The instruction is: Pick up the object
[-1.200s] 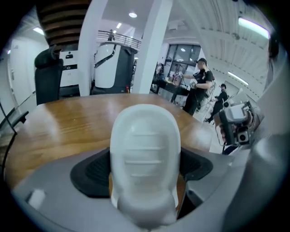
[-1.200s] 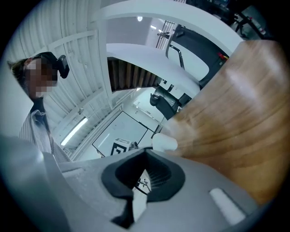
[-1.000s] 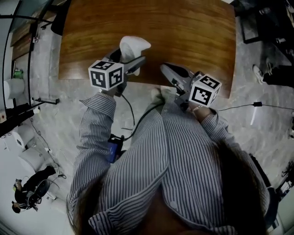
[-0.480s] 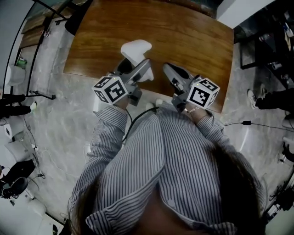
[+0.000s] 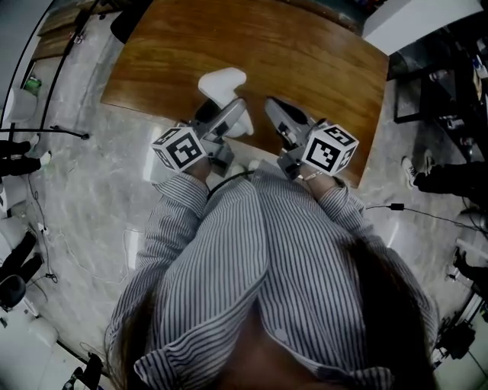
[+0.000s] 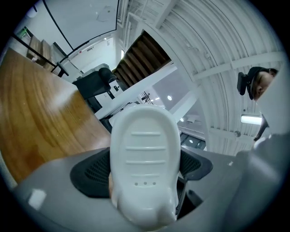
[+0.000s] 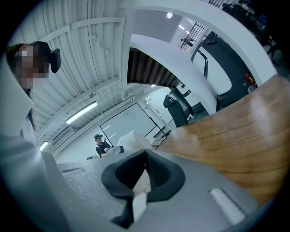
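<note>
A white moulded object (image 5: 223, 82) with a ridged underside is up over the near edge of the wooden table (image 5: 305, 53). My left gripper (image 5: 221, 113) is shut on it; in the left gripper view the white object (image 6: 144, 158) fills the gap between the dark pads (image 6: 93, 174). To its right, my right gripper (image 5: 276, 109) points at the table with its jaws together and nothing between them. In the right gripper view the right gripper (image 7: 144, 157) shows its pads meeting, and the white object (image 7: 130, 137) peeks out just beyond them on the left.
The table's near edge (image 5: 152, 114) runs just under both grippers, with marble floor (image 5: 91, 190) below. A black chair (image 5: 128, 23) stands at the far left corner. Cables and stands lie on the floor at the left, and a bystander's shoes (image 5: 423, 177) at the right.
The left gripper has kept hold of the white object and turned more toward the right gripper. The head view has shifted, so the table sits higher in it.
</note>
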Demonstrator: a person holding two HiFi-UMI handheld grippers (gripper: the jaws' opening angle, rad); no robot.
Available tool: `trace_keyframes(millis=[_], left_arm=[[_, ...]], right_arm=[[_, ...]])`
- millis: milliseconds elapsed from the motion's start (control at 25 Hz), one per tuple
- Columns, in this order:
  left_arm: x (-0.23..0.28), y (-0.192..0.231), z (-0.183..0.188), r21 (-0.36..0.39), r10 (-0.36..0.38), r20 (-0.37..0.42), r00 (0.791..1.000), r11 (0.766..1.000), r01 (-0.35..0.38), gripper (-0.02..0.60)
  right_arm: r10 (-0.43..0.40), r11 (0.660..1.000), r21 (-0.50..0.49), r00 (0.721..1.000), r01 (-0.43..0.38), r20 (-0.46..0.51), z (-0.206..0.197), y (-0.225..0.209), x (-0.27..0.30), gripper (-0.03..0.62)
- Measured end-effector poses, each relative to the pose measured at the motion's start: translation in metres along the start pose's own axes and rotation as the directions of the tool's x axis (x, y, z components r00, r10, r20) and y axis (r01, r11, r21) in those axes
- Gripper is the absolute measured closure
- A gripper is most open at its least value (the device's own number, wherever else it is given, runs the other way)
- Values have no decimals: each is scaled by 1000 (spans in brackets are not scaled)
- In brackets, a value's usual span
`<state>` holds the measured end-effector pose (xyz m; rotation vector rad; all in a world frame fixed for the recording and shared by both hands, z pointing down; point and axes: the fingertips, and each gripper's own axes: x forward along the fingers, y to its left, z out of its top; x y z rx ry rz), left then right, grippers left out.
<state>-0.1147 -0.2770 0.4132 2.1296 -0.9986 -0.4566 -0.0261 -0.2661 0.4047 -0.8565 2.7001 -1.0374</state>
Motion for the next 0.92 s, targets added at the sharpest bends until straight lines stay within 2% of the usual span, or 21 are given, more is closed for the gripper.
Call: trace_keyframes(millis=[400, 920], left_arm=[[1, 2, -1, -42, -4, 4, 1000, 999, 4, 127], [0, 2, -2, -23, -14, -14, 1000, 1000, 13, 127]], right_arm=[[18, 1000, -12, 999, -19, -42, -3, 4, 3, 592], [13, 999, -36, 998, -15, -61, -5, 7, 10, 592]])
